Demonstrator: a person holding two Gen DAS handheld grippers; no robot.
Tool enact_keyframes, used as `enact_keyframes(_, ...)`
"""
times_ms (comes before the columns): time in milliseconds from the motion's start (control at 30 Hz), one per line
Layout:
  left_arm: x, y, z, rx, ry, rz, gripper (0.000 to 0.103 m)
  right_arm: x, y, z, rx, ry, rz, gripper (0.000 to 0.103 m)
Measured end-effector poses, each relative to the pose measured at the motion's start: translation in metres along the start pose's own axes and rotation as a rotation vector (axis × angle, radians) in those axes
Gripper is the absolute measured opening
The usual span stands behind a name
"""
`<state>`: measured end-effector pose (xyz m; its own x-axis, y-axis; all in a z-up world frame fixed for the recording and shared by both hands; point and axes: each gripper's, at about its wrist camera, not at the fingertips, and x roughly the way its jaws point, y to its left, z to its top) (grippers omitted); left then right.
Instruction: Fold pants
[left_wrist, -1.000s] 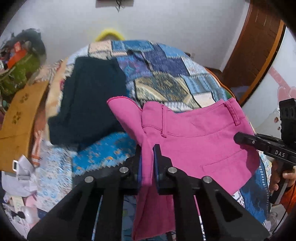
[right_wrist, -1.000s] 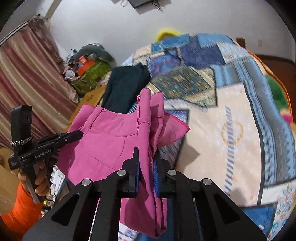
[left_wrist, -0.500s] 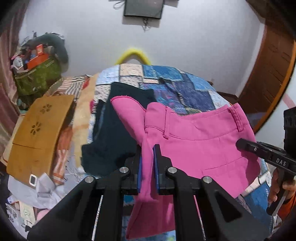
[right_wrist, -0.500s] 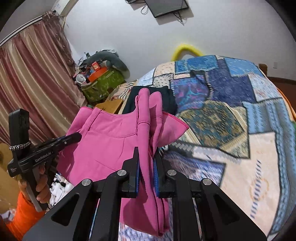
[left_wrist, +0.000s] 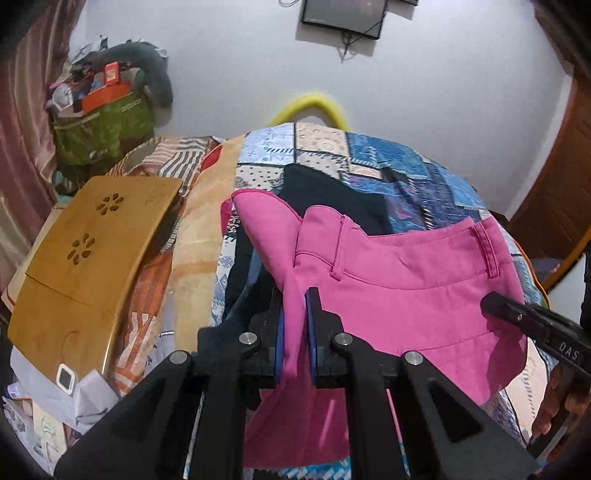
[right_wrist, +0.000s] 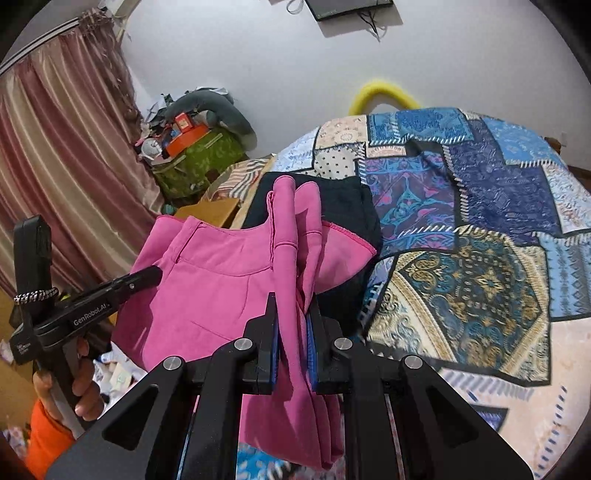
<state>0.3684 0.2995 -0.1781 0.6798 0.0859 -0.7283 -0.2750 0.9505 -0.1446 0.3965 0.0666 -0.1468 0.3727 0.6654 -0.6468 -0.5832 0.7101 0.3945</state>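
Note:
The pink pants (left_wrist: 399, 291) hang in the air between both grippers, folded, waistband up, above the near edge of the bed. My left gripper (left_wrist: 294, 321) is shut on one end of the pink pants (right_wrist: 207, 291). My right gripper (right_wrist: 292, 325) is shut on the other end, where the cloth bunches into upright folds. Each wrist view shows the other gripper: the right gripper (left_wrist: 532, 321) enters the left wrist view from the right, the left gripper (right_wrist: 144, 278) enters the right wrist view from the left. The lower part of the pants drops out of sight behind the fingers.
A patchwork quilt (right_wrist: 480, 229) covers the bed. A dark folded garment (left_wrist: 332, 195) lies on it behind the pink pants. A wooden lap tray (left_wrist: 88, 254) rests at the left, with a cluttered green box (left_wrist: 103, 129) and curtain (right_wrist: 55, 166) beyond. A door (left_wrist: 561, 184) stands right.
Both grippers have carried the pink pants back away from the bed, still shut on them. The quilt and dark garment now sit farther off, and more wall and a wall screen show.

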Motion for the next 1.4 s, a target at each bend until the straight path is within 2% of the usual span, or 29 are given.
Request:
enact_keyframes(133,0.039,0.011,0.001,-0.014,0.038,0.014,0.01,0.028,-0.007,-0.004,0.015,0.026,-0.024,0.011)
enact_keyframes(267,0.08,0.012,-0.012,0.014,0.125,0.046,0.01,0.057,-0.017,-0.015,0.005,0.098,-0.079,0.011)
enact_keyframes(300,0.091,0.011,-0.017,0.027,0.151,0.075,0.011,0.06,-0.018,-0.017,0.005,0.111,-0.092,0.014)
enact_keyframes(400,0.099,0.014,-0.027,0.03,0.16,0.081,0.016,0.062,-0.028,-0.02,0.026,0.132,-0.088,0.023)
enact_keyframes(467,0.096,0.018,-0.027,0.018,0.155,0.084,0.024,0.058,-0.028,-0.02,0.023,0.136,-0.103,0.026)
enact_keyframes(533,0.093,0.021,-0.027,0.002,0.179,0.098,0.047,0.052,-0.026,-0.021,0.002,0.134,-0.116,0.026)
enact_keyframes(600,0.086,0.025,-0.026,-0.012,0.191,0.094,0.052,0.041,-0.022,-0.022,-0.012,0.125,-0.132,0.026)
enact_keyframes(733,0.049,0.024,-0.026,-0.008,0.169,0.09,0.052,0.014,-0.017,-0.018,-0.012,0.068,-0.114,0.026)
enact_keyframes(900,-0.028,0.007,-0.022,0.03,0.068,0.066,0.052,-0.05,0.009,-0.01,-0.054,-0.059,-0.077,0.026)
enact_keyframes(1100,-0.147,-0.032,-0.024,0.107,-0.123,-0.007,0.053,-0.146,0.05,-0.011,-0.101,-0.248,0.014,0.026)
enact_keyframes(1233,-0.228,-0.058,-0.042,0.159,-0.272,-0.033,0.053,-0.206,0.08,-0.027,-0.164,-0.362,0.055,0.026)
enact_keyframes(1400,-0.315,-0.084,-0.079,0.183,-0.457,-0.017,0.053,-0.262,0.116,-0.061,-0.258,-0.472,0.068,0.026)
